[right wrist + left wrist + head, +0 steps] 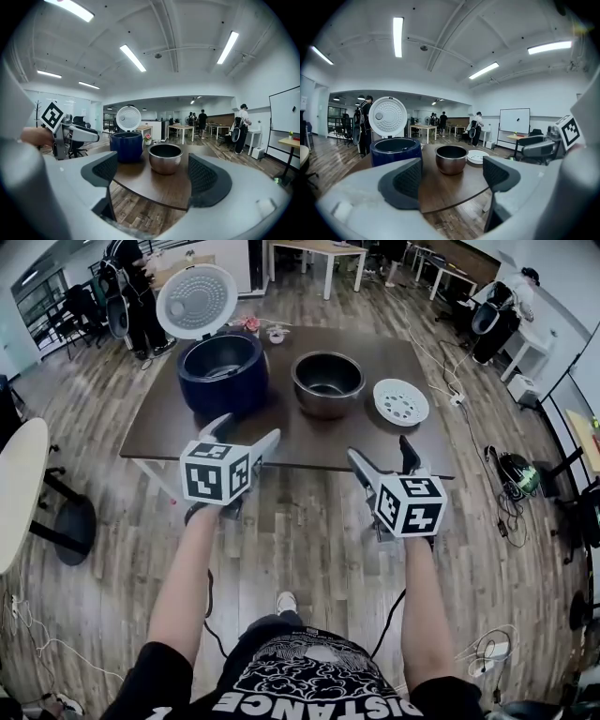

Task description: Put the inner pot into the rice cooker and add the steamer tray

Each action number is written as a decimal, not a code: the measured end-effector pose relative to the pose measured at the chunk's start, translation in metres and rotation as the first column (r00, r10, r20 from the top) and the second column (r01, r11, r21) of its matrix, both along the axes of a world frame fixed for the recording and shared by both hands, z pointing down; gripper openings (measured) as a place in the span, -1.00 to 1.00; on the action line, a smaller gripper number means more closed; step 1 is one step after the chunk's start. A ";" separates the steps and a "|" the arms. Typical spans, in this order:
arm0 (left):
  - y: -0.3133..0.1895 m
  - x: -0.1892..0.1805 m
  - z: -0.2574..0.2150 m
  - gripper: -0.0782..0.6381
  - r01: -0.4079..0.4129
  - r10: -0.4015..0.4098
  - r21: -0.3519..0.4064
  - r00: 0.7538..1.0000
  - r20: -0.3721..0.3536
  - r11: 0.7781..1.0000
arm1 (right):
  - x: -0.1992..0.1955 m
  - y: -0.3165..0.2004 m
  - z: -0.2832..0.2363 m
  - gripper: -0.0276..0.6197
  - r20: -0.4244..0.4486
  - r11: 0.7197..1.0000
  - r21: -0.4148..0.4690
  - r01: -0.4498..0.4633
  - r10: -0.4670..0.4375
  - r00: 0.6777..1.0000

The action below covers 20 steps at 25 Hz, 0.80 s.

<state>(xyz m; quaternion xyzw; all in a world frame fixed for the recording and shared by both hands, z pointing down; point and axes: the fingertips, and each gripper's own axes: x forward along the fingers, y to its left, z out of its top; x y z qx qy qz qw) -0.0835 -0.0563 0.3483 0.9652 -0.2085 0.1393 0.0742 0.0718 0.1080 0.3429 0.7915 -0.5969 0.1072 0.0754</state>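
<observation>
On the brown table (309, 442) stands a dark blue rice cooker (223, 371) at the left, its white lid (197, 301) raised. A steel inner pot (327, 383) sits beside it in the middle, and a white perforated steamer tray (400, 401) lies to its right. My left gripper (246, 432) hovers open at the table's near edge, in front of the cooker. My right gripper (380, 451) is open too, just short of that edge, before the pot and tray. Both gripper views show the cooker (396, 150) (126, 146) and the pot (451, 159) (165, 158) beyond empty jaws.
A round white table (19, 484) stands at the far left on a black base. Cables and a dark round device (514, 474) lie on the wooden floor at the right. Small items (262, 329) sit on the table's far edge. People and desks are far behind.
</observation>
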 end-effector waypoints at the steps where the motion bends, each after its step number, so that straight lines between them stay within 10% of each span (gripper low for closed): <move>1: -0.007 0.001 0.000 0.37 0.002 -0.002 0.000 1.000 0.000 1.000 | 0.003 -0.006 -0.001 0.50 0.006 1.000 -0.002 -0.004 0.004 1.000; 20: -0.091 0.037 0.015 0.37 -0.026 0.026 -0.015 1.000 -0.014 1.000 | 0.042 -0.073 0.000 0.51 0.008 0.995 -0.001 -0.100 0.100 0.995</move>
